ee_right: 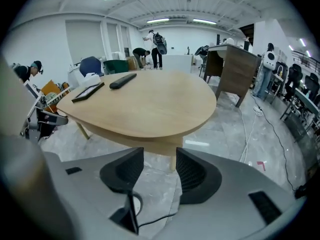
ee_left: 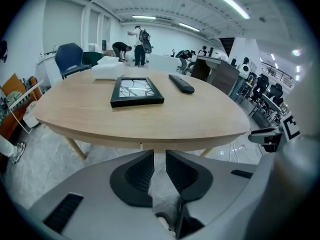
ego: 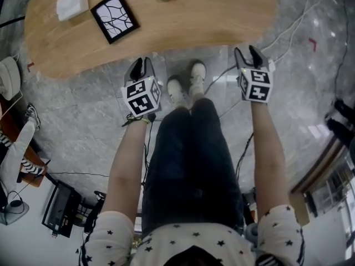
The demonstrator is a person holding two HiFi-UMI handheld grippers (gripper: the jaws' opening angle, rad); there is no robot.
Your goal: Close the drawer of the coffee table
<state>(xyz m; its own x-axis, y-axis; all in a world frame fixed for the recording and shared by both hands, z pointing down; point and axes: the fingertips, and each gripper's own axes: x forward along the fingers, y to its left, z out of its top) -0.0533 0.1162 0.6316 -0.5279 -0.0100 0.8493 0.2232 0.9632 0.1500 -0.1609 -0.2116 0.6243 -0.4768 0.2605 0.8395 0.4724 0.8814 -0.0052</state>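
Left tool point(ee_left: 159, 155) narrow, right tool point(ee_right: 159, 153) wider, empty

The head view is looking steeply down from above the person, with the tabletop point(ego: 194, 15) lying toward twelve o'clock. Both gripper views are riding low near the tabletop's edge, facing across it. All three are sharing the tabletop and the black picture frame point(ego: 115, 16).
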